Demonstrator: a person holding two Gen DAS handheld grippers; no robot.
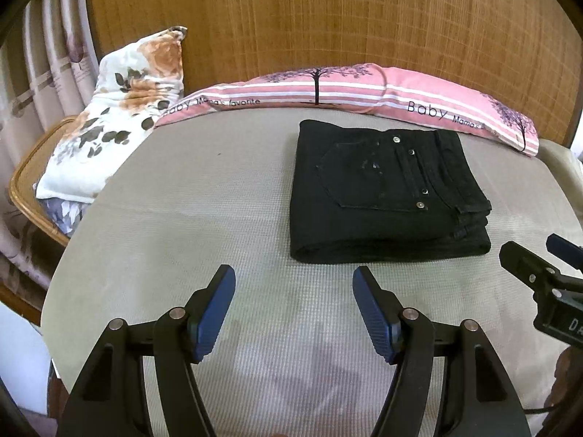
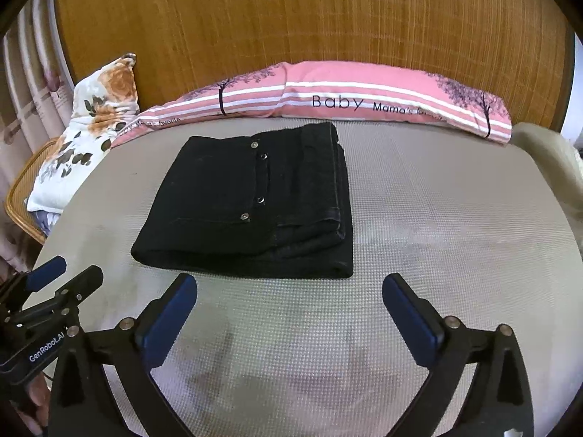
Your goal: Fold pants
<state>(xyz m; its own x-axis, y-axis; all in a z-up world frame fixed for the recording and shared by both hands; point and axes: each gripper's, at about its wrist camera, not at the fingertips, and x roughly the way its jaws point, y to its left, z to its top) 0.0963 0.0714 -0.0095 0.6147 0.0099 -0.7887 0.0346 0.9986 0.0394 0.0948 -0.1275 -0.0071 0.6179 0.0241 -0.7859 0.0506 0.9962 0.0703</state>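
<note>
The black pants (image 1: 382,189) lie folded into a compact rectangle on the grey mat (image 1: 182,218), back pocket and metal rivets facing up. My left gripper (image 1: 293,273) hovers just in front of the bundle's near edge, its blue pads wide apart and nothing between them. In the right wrist view the same folded pants (image 2: 247,200) sit left of centre on the mat (image 2: 437,218). My right gripper (image 2: 289,284) stands open in front of them, holding nothing. Each gripper also shows in the other's view: the right gripper (image 1: 532,245) at the right edge, the left gripper (image 2: 77,266) at the lower left.
A long pink striped pillow (image 1: 328,87) lies along the mat's far edge against a wooden headboard (image 1: 328,18). A floral pillow (image 1: 120,116) leans at the far left over a rattan frame (image 1: 25,189). Curtains hang at the left.
</note>
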